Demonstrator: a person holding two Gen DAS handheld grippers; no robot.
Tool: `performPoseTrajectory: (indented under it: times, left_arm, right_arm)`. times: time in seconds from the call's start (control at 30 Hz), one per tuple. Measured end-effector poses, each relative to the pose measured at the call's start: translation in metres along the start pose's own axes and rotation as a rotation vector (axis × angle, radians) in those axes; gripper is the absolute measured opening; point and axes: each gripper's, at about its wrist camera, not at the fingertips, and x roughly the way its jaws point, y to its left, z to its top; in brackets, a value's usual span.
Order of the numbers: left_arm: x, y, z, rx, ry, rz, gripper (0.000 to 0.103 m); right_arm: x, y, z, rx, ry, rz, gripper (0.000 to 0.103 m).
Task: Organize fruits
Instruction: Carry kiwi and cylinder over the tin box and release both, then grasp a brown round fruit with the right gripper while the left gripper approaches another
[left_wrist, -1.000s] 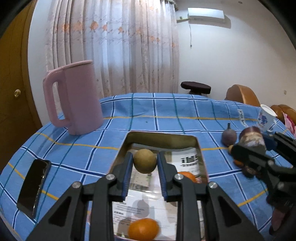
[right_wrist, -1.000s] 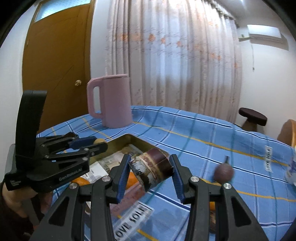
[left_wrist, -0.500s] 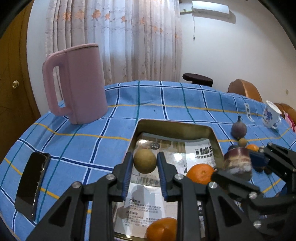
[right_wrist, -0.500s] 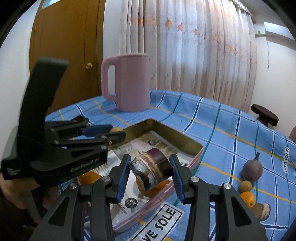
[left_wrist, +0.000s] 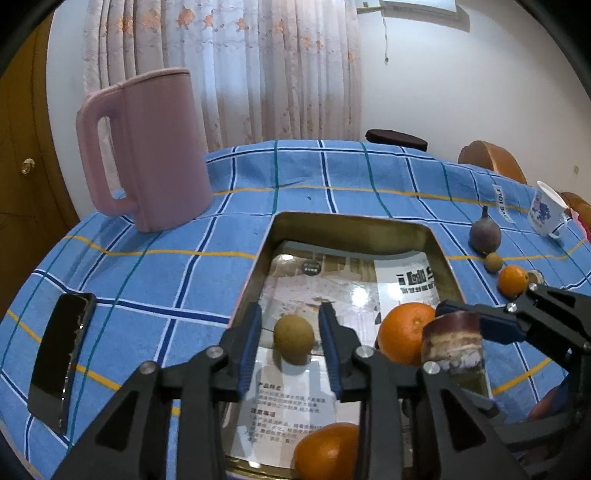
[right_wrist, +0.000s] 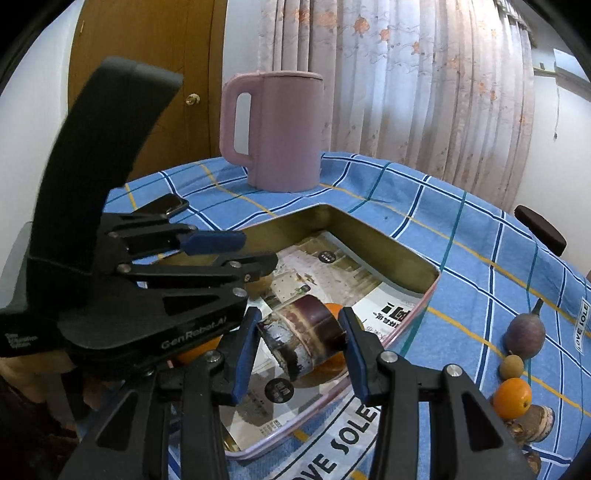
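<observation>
**Left let go of brown fruit in tray; right still carrying cane piece**

Your left gripper had just been opening: gaps showed either side of the small brown fruit, now resting on the tray liner, so that drop looked done. Your right gripper stayed clenched on the purple cane chunk, now over the tray beside an orange. Whether the chunk touched that orange you couldn't tell; the near orange was cut off.
</observation>
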Motion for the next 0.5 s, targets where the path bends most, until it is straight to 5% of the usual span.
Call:
performPoseTrajectory:
  times: [0.13,0.23,0.3,0.5]
  left_arm:
    - [-0.008,0.003,0.001,-0.016,-0.014,-0.025,0.054]
    - [-0.017,0.000,0.001,-0.017,-0.038,-0.022,0.100]
    - [-0.026,-0.004,0.001,0.003,-0.084,0.018,0.103]
    - [-0.042,-0.016,0.008,0.005,-0.116,-0.024,0.103]
  right_arm:
    - [-0.002,-0.002,0.000,0.007,-0.004,-0.007,0.052]
    - [-0.008,-0.003,-0.002,0.005,-0.029,-0.006,0.068]
    - [-0.015,-0.004,-0.003,0.006,-0.045,-0.005,0.068]
    - [-0.044,-0.023,-0.014,0.015,-0.072,-0.069,0.068]
